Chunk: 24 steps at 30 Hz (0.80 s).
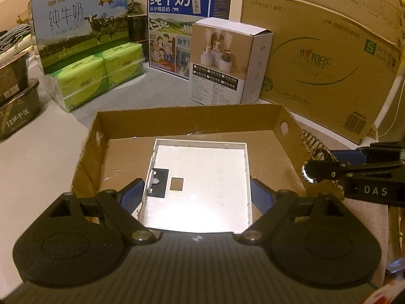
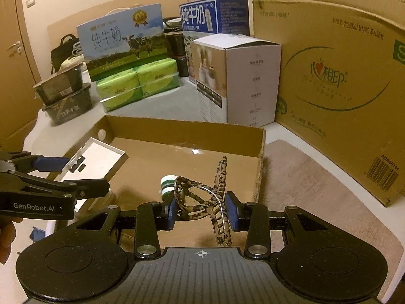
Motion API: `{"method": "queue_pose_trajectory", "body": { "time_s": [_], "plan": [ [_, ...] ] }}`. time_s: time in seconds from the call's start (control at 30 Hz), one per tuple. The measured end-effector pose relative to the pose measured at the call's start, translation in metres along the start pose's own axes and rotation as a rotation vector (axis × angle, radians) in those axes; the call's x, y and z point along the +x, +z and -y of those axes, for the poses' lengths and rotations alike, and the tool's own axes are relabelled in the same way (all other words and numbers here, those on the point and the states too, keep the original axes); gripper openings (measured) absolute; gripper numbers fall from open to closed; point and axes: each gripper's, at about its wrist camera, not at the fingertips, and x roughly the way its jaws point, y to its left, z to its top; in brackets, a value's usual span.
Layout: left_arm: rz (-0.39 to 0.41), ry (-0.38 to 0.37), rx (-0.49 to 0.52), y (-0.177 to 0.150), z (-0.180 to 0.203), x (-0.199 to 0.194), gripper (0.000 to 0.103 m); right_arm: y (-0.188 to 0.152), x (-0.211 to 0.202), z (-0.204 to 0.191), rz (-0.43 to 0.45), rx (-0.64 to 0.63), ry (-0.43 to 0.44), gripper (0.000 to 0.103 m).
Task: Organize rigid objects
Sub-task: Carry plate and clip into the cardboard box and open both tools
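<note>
Both claws hang over the shallow cardboard tray [image 1: 253, 122]: the left gripper [image 1: 197, 192], spread wide, clamps a flat white plastic cover [image 1: 200, 167], the right gripper [image 2: 201, 209], nearly closed, pinches folded tortoiseshell glasses [image 2: 202, 197], tray floor directly beneath.

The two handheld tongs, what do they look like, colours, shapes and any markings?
Both are matte black plastic. Each body has a ribbed centre with a small crosshair mark, two round discs at the sides, and linkage arms with silver pins. The left tongs and right tongs carry blue finger pads. White lettering on their sides reads "GenRobot.AI" and "DAS". No cables show.
</note>
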Motion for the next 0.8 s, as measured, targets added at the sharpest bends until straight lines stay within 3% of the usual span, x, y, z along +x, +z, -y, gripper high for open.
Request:
{"method": "queue_pose_trajectory", "body": {
  "time_s": [0.33,0.4,0.5,0.8],
  "plan": [
    [-0.004,0.006,-0.019,0.002,-0.001,0.016,0.086,-0.001,0.012,0.005,-0.006,0.022,-0.004,0.039],
    [-0.008,0.018,-0.023,0.003,-0.001,0.019,0.093,0.0,0.015,0.006,-0.008,0.03,-0.004,0.039],
    [-0.005,0.02,-0.025,0.002,-0.003,0.018,0.093,0.0,0.017,0.008,-0.008,0.042,0.02,0.04],
    [0.012,0.024,-0.034,-0.001,-0.005,0.0,0.093,0.0,0.011,0.006,0.0,0.05,0.016,0.051]
  ]
}}
